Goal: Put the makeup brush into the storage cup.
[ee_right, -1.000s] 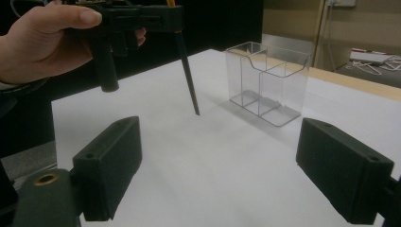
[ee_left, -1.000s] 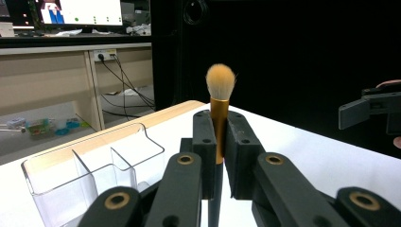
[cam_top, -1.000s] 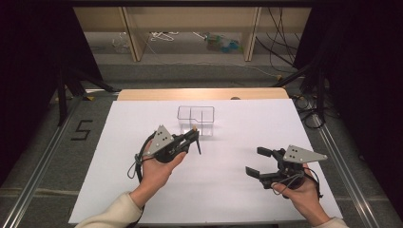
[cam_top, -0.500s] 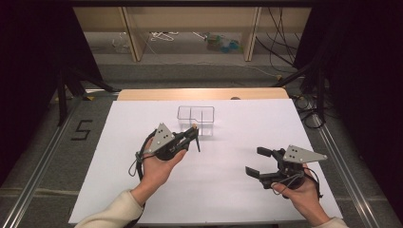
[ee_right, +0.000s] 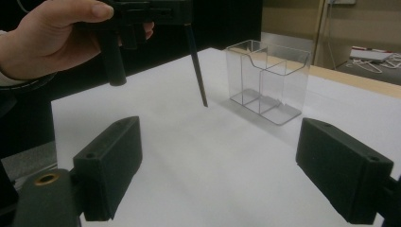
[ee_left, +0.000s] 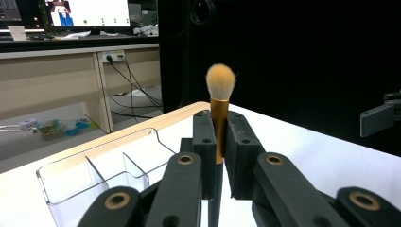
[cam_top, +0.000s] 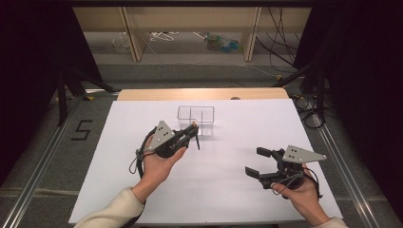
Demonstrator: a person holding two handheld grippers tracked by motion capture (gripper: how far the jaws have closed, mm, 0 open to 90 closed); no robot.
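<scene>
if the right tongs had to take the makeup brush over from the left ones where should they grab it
Probably on the dark handle below the left tongs, which are shut on the makeup brush at its gold ferrule. The brush stands upright, bristles up, handle tip clear of the white table. The right tongs, open, could come in level from the side, away from the clear organizer.

Lighting is even on the white table (cam_top: 228, 190), which reads bright in the high view against near-black surroundings at both sides. Shadows under the hands are faint and soft. In the left gripper view the brush (ee_left: 220, 109) is sharp, while the nearest jaws are slightly soft and the right background is black. The right gripper view is dimmer and greyer; its near jaws blur, and the clear organizer (ee_right: 267, 78) shows mild reflections.
</scene>
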